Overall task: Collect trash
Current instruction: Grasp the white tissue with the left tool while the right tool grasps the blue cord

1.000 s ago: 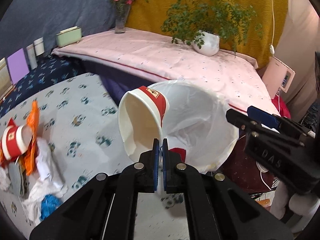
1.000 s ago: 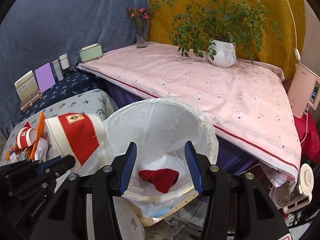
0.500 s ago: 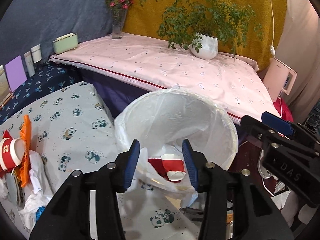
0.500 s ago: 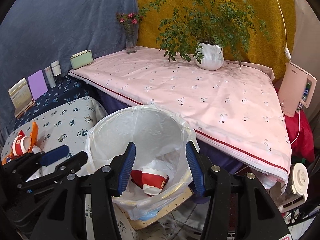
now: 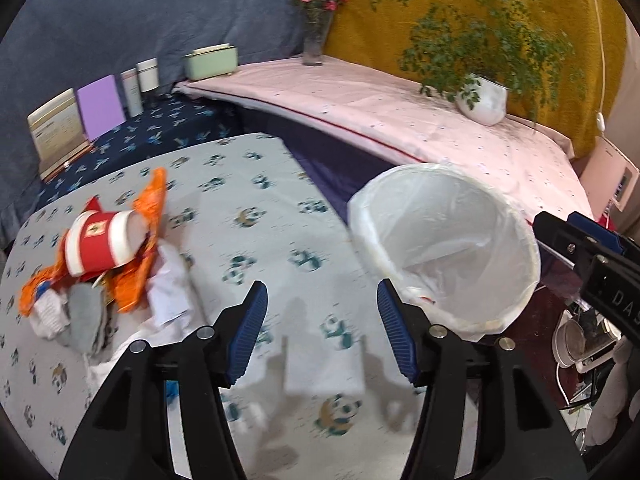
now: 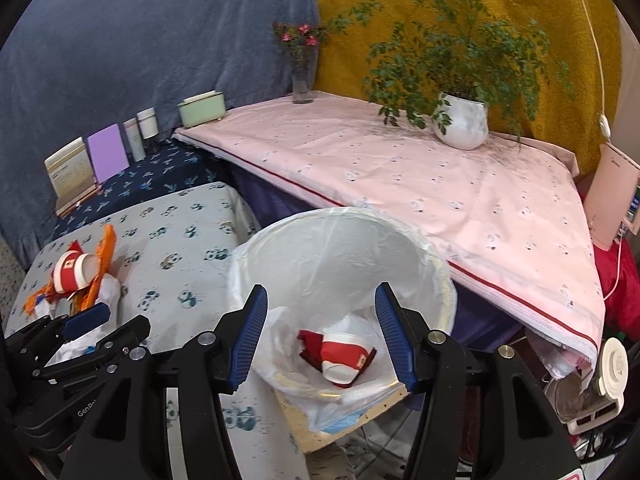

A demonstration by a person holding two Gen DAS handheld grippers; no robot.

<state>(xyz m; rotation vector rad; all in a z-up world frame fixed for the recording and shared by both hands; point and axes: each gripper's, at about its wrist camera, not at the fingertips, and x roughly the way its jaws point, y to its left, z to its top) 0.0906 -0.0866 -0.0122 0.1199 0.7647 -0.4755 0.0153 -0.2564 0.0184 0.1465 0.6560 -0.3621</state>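
Note:
My left gripper (image 5: 322,330) is open and empty above the panda-print cloth (image 5: 256,232). A trash pile lies to its left: a red-and-white paper cup (image 5: 98,244) on orange wrappers (image 5: 148,208), with white tissue (image 5: 170,292) and grey scraps. The bin with a white liner (image 5: 444,248) stands to the right. My right gripper (image 6: 320,338) is open and empty over the bin (image 6: 340,256), where a red-and-white cup (image 6: 340,358) lies inside. The pile's cup (image 6: 74,272) shows at the left of the right wrist view.
A pink-covered table (image 6: 420,168) holds a potted plant (image 6: 460,124), a flower vase (image 6: 302,80) and a green box (image 6: 200,108). Cards and jars (image 5: 100,108) stand on the dark blue cloth. A pink device (image 6: 612,200) and cables sit at the right.
My left gripper opened and dropped the cup into the bin, then swung left over the panda cloth toward the trash pile. The right gripper stayed open over the bin.

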